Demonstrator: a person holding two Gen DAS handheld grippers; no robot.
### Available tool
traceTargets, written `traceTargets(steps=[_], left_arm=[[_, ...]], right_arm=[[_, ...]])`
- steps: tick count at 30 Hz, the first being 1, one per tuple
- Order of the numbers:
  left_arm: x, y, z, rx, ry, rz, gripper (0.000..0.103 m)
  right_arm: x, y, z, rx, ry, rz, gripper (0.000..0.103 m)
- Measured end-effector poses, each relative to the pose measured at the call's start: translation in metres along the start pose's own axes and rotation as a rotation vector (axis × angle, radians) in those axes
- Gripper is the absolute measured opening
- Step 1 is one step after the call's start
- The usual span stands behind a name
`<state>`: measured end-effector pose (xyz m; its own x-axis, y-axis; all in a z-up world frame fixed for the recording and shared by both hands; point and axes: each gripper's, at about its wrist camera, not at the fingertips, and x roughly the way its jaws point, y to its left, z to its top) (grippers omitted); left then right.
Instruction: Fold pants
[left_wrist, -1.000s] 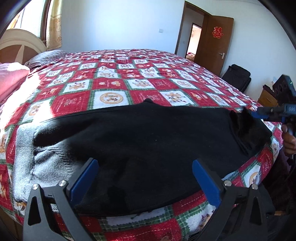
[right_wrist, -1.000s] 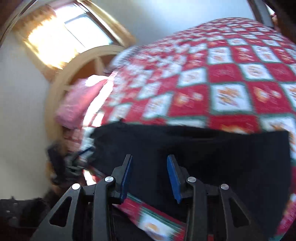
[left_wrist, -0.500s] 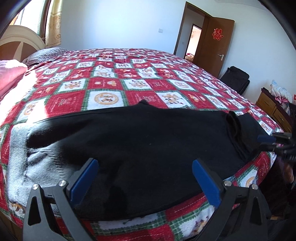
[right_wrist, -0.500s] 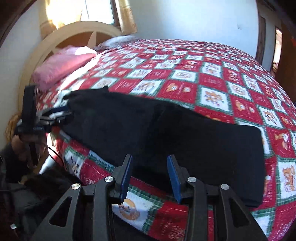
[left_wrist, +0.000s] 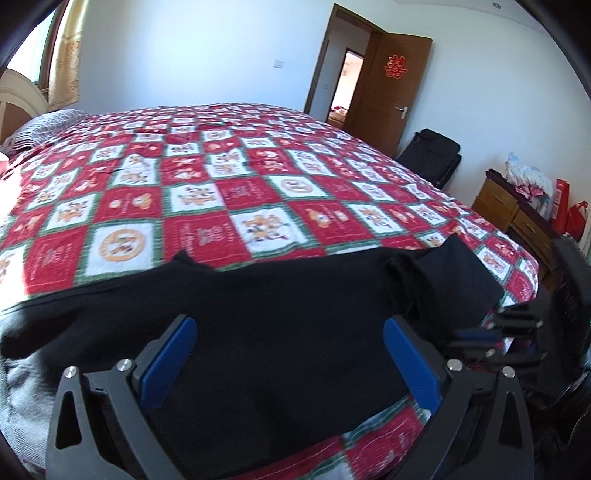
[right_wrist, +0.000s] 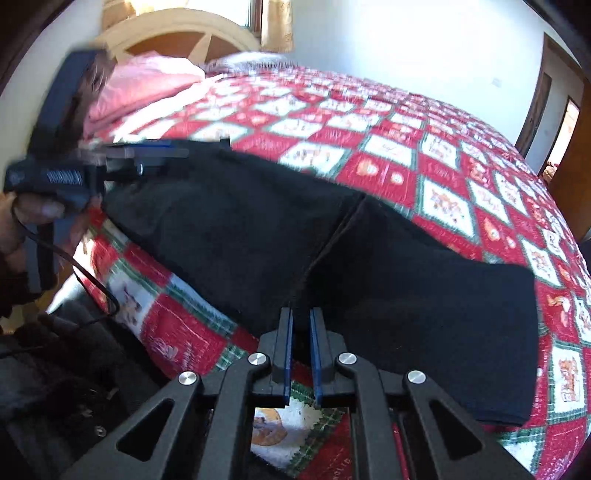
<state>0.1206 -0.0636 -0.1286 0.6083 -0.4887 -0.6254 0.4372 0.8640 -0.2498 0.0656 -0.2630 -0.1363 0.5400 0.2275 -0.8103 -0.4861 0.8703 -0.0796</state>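
I have the pants (right_wrist: 332, 251) lying flat along the near edge of the bed (left_wrist: 258, 192), already doubled leg on leg, I judge, so the step in hand is the crosswise fold. My left gripper (left_wrist: 291, 362) hangs over the cloth with jaws spread wide, holding nothing. My right gripper (right_wrist: 300, 350) has jaws nearly together at the hem; whether cloth sits between them I cannot tell. Next I need firm pinches at one end, then carry it across.

Open red-and-white checked quilt (left_wrist: 229, 192) beyond the flat black pants (left_wrist: 266, 332); pink pillow (right_wrist: 147, 85) and cream wooden headboard (right_wrist: 177, 33) blocking one end, brown wooden dresser (left_wrist: 517, 214) beside the other.
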Motion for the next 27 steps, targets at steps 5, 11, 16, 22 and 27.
traceTargets(steps=[5,11,16,22,27], left_arm=[[0.021,-0.029,0.008,0.043,0.033,-0.053,0.103],[0.049,-0.070,0.014,0.075,0.081,-0.130,0.102],[0.074,-0.094,0.015,0.063,0.157,-0.170,0.088],[0.088,-0.104,0.014,0.056,0.195,-0.156,0.041],[0.082,-0.105,0.016,0.067,0.191,-0.158,0.013]], right_arm=[[0.004,-0.010,-0.004,0.014,0.026,0.054,0.018],[-0.045,-0.059,-0.018,0.090,-0.107,-0.009,0.043],[-0.053,-0.123,-0.039,0.341,-0.191,-0.086,0.047],[-0.050,-0.137,-0.046,0.428,-0.231,-0.127,0.047],[-0.063,-0.133,-0.048,0.427,-0.309,-0.150,0.048]])
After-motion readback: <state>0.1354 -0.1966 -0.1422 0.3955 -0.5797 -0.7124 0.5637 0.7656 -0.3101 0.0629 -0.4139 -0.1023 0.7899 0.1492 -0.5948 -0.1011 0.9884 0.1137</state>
